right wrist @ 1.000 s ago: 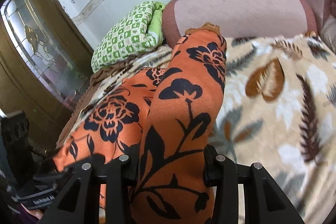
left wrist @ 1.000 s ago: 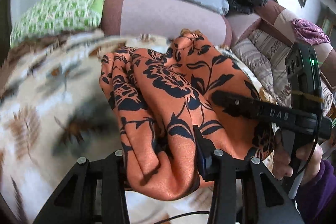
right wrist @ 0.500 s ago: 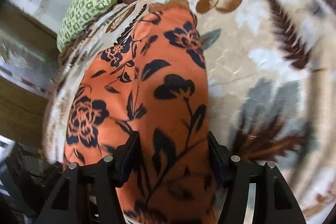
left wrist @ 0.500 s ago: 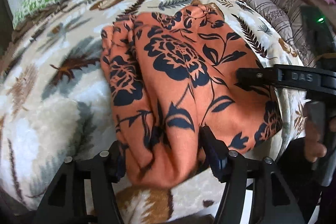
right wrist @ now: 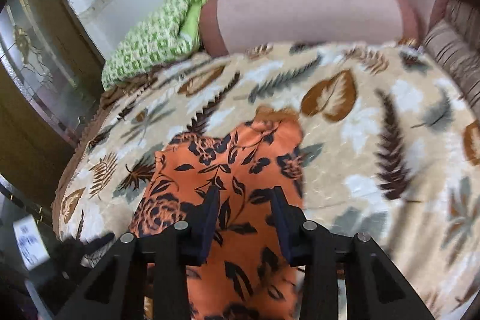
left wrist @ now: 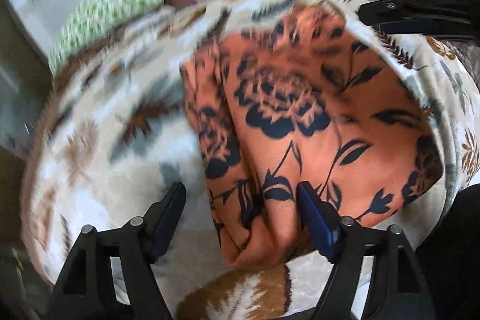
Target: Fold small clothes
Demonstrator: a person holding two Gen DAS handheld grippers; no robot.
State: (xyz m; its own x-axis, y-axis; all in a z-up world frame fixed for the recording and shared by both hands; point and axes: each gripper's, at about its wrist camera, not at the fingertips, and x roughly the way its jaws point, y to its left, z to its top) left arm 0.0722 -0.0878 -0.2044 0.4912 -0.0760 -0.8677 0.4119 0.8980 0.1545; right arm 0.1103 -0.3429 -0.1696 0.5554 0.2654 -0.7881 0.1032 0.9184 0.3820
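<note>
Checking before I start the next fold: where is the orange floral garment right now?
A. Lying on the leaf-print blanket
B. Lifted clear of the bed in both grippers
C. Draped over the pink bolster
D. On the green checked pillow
A: the orange floral garment lies flat on the leaf-print blanket, well short of the green checked pillow and pink bolster.

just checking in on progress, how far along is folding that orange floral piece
Done: the orange floral garment lies doubled over on the leaf-print blanket. In hand: nothing gripped; the left hand-held gripper is open with cloth between its fingers, and the right hand-held gripper is open above it. Left: probably another fold and smoothing the bunched left edge.
</note>
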